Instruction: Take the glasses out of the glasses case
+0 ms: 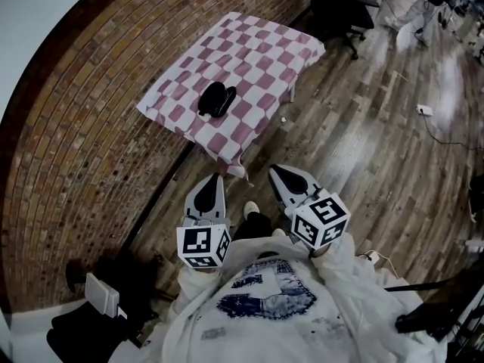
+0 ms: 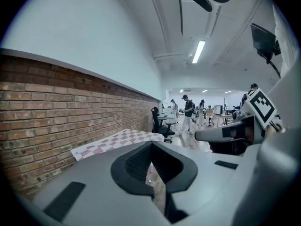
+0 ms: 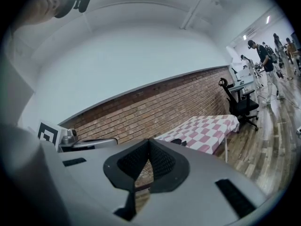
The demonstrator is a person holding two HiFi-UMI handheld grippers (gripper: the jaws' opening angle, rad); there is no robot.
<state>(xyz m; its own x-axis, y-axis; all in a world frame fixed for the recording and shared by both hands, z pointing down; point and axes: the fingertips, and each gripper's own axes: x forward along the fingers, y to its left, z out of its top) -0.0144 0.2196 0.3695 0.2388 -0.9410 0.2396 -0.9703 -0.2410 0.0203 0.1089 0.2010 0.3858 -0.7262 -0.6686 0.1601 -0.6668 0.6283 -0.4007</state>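
Observation:
A black glasses case lies shut near the middle of a small table with a pink-and-white checked cloth. Both grippers are held close to the person's body, well short of the table's near corner. My left gripper is shut with nothing in it, its jaws meeting at the tip. My right gripper beside it is also shut and empty. In the right gripper view the case shows as a small dark shape on the table. The glasses are hidden.
A brick wall runs along the table's left side. Wooden floor spreads to the right, with a cable and plug on it. A black office chair stands beyond the table. People move far behind.

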